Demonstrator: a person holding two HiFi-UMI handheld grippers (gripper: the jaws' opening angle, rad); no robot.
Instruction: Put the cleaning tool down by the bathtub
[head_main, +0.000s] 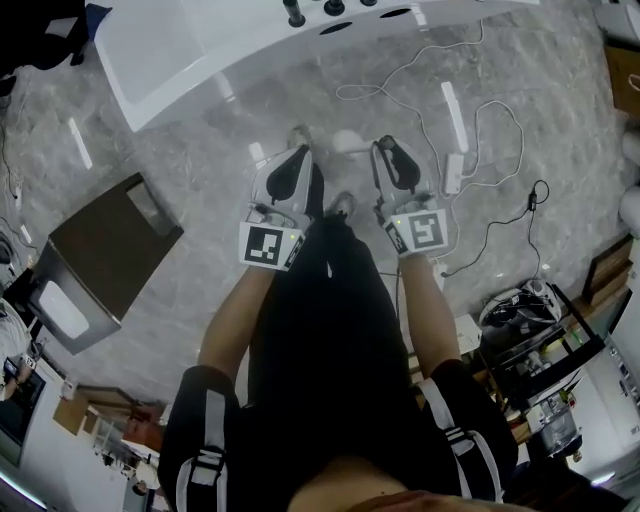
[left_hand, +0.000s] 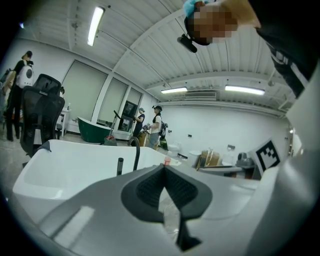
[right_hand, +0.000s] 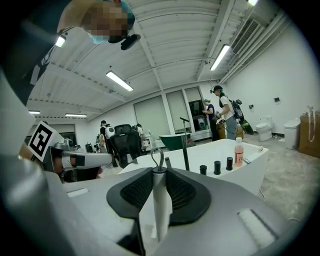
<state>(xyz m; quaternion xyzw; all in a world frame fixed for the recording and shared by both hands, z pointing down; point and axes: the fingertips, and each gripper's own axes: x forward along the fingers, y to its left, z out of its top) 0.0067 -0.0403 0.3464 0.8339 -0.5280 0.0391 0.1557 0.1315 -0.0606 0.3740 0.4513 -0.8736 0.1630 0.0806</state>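
Note:
The white bathtub (head_main: 200, 40) stands on the marble floor ahead of me, and its rim also shows in the left gripper view (left_hand: 75, 170) and the right gripper view (right_hand: 225, 172). My right gripper (right_hand: 159, 172) is shut on the cleaning tool's white handle (right_hand: 160, 205), whose metal hanging loop (right_hand: 158, 159) sticks out past the pads. In the head view this right gripper (head_main: 388, 148) hangs above the floor, short of the tub. My left gripper (head_main: 298, 150) is level with it at the left. Its pads (left_hand: 150, 187) meet at the tip, and I cannot make out anything held.
Black tap fittings (right_hand: 215, 167) and a pink bottle (right_hand: 239, 151) stand on the tub's rim. White and black cables (head_main: 480, 150) lie on the floor at right, near a laden cart (head_main: 540, 350). A dark cabinet (head_main: 110, 260) stands at left. Several people stand farther back.

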